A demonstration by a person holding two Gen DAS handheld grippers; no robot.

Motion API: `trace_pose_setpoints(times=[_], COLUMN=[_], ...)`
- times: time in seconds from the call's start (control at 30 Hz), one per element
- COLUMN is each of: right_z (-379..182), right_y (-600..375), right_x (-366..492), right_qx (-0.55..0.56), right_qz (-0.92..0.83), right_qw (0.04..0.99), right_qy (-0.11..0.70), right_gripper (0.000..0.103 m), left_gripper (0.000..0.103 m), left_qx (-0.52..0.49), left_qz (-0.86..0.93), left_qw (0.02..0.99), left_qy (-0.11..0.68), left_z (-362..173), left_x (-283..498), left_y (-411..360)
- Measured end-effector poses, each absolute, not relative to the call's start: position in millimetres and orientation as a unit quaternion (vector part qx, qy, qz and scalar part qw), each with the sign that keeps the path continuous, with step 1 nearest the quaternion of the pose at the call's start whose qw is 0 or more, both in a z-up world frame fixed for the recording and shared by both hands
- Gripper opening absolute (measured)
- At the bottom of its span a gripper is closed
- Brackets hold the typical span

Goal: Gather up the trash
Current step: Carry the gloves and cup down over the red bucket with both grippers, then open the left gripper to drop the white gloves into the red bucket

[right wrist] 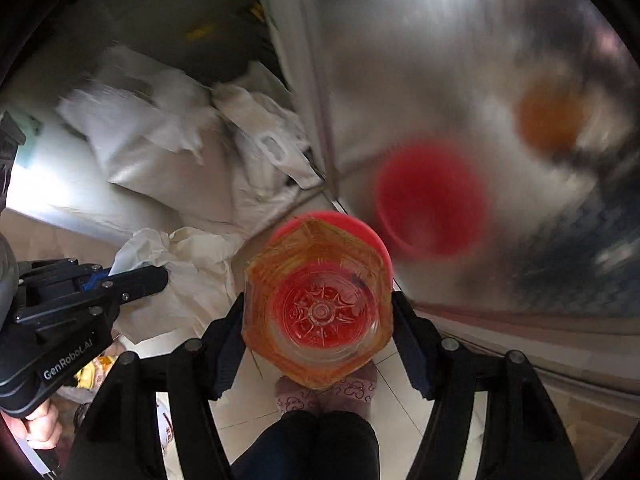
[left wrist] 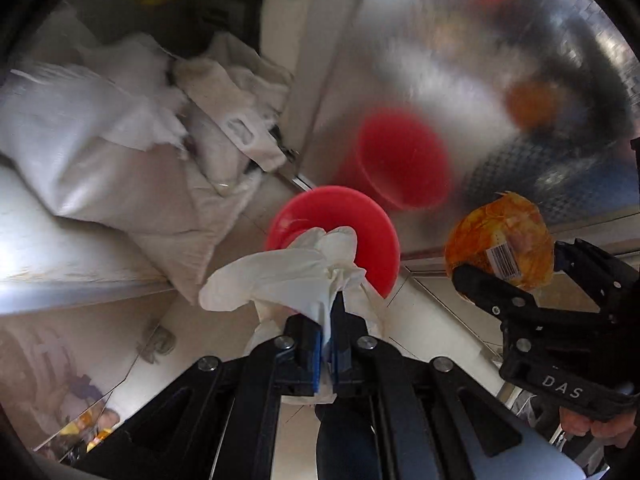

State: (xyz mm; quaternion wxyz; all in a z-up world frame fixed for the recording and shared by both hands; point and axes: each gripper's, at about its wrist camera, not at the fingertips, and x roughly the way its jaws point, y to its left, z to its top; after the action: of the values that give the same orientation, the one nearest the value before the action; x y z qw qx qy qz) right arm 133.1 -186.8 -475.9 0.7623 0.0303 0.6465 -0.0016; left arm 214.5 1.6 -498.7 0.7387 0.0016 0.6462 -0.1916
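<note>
1. The left gripper [left wrist: 331,344], at lower centre of its view, is clamped on a crumpled white tissue [left wrist: 288,276].
2. The right gripper [right wrist: 318,312] grips an orange plastic bottle [right wrist: 318,300] by its sides, at centre frame.
3. A red bin [left wrist: 372,236] sits below both, beside a shiny metal panel [left wrist: 460,40].
4. White bags [left wrist: 100,136] fill the upper left.

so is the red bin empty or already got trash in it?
Cannot tell. The tissue and orange bottle held in the tongs cover most of the red bin.
</note>
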Motion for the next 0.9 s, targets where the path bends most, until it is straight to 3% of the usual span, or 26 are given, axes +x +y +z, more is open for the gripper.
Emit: trace_pose_setpoints(times=[0.3,0.33,0.4,0.5,0.9], right_z=[-528.2,-530.7,-534.1,-537.7,-538.5], right_y=[-205.4,-206.0,-209.1,-210.4,-210.3], right_x=[134.6,135.3,135.7,137.0,137.9], right_qx=[0.06,0.063,0.068,0.072,0.064], right_qz=[-0.036,-0.04,-0.047,-0.052,-0.04], right_qw=[0.752,0.751,0.751,0.748,0.75], right_qy=[0.656,0.656,0.656,0.658,0.657], right_gripper=[0.065,0.065,0.065,0.065,0.065], left_gripper=[0.005,0.007,0.022,0.028,0.034], left_qx=[0.009,0.013,0.014,0.022,0.037], left_qz=[-0.204,-0.206,-0.212,-0.213,-0.205], left_qw=[0.717,0.716,0.712,0.717,0.729], left_qy=[0.667,0.666,0.669,0.664,0.652], left_z=[-553.1,-554.5,-557.0,-557.5,-553.0], left_x=[222.3,222.7,223.5,225.3,230.9], left_y=[-30.8,-33.0,-37.3,-40.8,-32.9])
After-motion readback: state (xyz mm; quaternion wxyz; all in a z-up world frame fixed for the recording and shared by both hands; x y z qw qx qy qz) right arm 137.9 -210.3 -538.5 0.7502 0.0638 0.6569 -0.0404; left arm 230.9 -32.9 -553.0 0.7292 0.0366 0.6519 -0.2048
